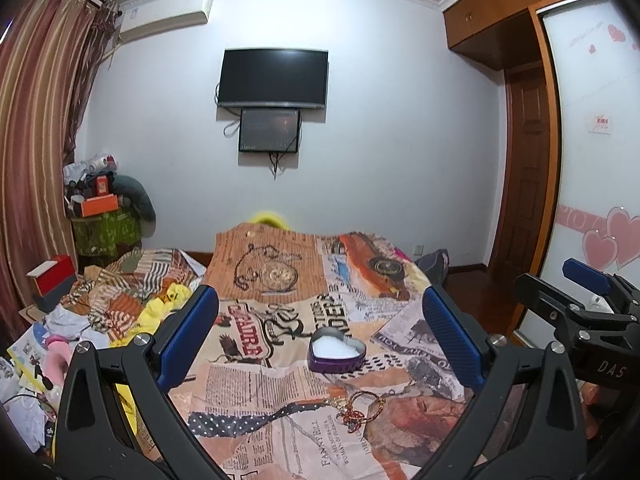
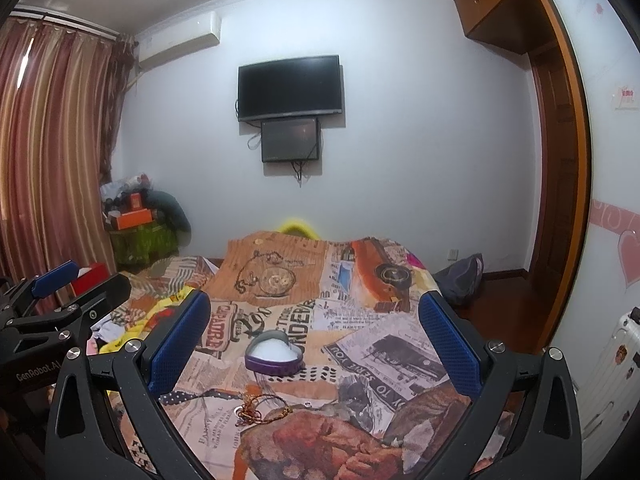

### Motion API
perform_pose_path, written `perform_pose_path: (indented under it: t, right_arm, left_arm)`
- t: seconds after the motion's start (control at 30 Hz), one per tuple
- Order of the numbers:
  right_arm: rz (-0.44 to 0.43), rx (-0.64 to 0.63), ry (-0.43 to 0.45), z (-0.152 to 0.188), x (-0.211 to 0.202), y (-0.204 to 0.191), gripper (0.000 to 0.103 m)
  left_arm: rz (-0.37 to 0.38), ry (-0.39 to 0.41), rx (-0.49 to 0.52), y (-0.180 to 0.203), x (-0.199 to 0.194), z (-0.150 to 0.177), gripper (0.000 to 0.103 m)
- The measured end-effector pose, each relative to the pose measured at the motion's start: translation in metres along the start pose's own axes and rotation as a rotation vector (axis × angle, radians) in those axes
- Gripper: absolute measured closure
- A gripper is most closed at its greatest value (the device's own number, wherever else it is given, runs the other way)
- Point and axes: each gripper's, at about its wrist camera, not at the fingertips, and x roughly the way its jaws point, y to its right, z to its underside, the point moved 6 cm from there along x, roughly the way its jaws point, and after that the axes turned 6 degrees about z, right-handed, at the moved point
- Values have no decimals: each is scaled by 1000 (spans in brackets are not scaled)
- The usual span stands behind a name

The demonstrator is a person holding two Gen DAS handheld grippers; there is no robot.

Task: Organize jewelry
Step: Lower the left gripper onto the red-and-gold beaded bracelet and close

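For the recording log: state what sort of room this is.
A bedroom in a home, most likely. A bed with a newspaper-print cover fills the foreground, a television hangs on the far wall, and a built-in wardrobe with heart decals lines the right side.

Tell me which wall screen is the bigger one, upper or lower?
The upper screen, the wide black TV, is bigger. The lower screen hangs directly beneath it, narrower, with cables dangling below.
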Motion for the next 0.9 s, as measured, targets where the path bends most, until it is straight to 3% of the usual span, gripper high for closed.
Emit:
perform_pose_path:
  t: [0.43,0.67,0.9]
  right_arm:
    - [46,-31,-245,66,71,19,0]
    - [22,-53,-388,104,99,22,0]
    - [-44,-43,-491,136,122,15,4]
  left_arm:
    - [-45,-285,-40,-28,88,73,1]
    - [-5,-460,-64,-38,122,128,17]
    - [31,-567,-108,-37,144,158,33]
